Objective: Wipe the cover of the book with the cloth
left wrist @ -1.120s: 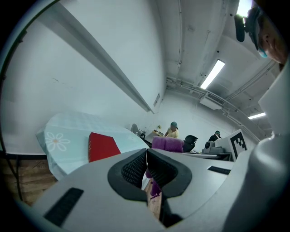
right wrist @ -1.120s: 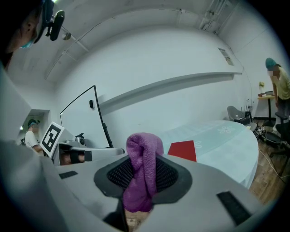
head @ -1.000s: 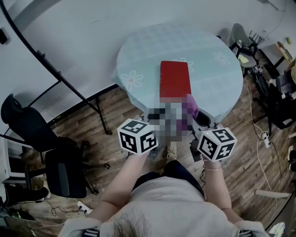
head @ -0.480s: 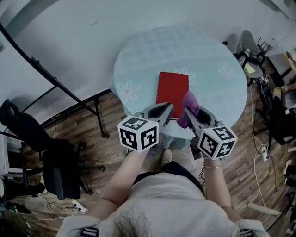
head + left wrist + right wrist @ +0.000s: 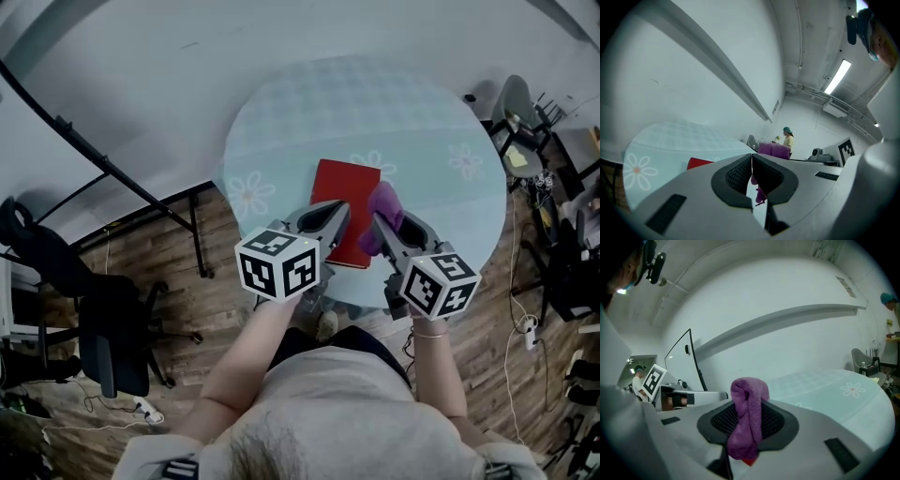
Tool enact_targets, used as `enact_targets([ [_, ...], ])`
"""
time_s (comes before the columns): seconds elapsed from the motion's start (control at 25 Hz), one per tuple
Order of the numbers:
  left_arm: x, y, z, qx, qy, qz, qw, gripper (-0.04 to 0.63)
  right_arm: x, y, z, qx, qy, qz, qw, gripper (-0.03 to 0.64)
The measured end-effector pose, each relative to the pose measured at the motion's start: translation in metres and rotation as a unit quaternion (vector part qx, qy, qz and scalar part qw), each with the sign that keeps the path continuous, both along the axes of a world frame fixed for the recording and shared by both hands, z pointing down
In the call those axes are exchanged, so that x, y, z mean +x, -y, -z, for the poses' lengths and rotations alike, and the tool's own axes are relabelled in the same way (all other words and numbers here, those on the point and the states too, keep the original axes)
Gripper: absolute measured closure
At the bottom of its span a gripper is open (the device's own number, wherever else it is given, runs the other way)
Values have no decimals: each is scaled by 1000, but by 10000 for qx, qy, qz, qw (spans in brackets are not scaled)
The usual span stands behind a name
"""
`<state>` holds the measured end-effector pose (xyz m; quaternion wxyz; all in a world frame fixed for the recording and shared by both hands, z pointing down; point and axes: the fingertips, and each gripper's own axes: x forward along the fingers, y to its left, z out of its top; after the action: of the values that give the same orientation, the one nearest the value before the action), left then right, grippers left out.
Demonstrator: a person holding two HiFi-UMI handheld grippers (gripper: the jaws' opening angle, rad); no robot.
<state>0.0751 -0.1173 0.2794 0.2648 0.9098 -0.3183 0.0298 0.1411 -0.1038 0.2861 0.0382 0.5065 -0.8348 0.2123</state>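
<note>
Table (image 5: pixel 375 103): round, under a pale cloth printed with flowers.
Book (image 5: pixel 349 197): red, closed, lying flat on the table near the edge closest to the person.
Cloth (image 5: pixel 747 416): purple, bunched and folded over, pinched between the jaws of the right gripper (image 5: pixel 377 223). A loop stands above the pads and a tail hangs below them.
Cloth position: in the head view it sits over the book's right edge. Contact with the cover cannot be told.
Right gripper state: clamped on the cloth.
Left gripper (image 5: pixel 340 208): jaws drawn together to a thin slit, with nothing between the pads.
Left gripper position: its tip lies over the near left part of the book, just beside the right gripper. Contact cannot be told.
Surroundings: wooden floor (image 5: pixel 187 244), with a black chair (image 5: pixel 103 342) well apart on the left.
</note>
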Motion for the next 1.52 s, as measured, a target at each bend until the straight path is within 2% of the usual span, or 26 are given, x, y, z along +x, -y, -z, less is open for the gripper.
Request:
enact_targets([
  [0.68, 6, 20, -5, -86, 92, 107, 9999, 575, 2, 21, -7, -83, 21, 219, 9997, 499],
  [1.52, -13, 67, -32, -584, -20, -86, 9983, 575, -16, 71, -27, -473, -74, 23, 9988, 499],
])
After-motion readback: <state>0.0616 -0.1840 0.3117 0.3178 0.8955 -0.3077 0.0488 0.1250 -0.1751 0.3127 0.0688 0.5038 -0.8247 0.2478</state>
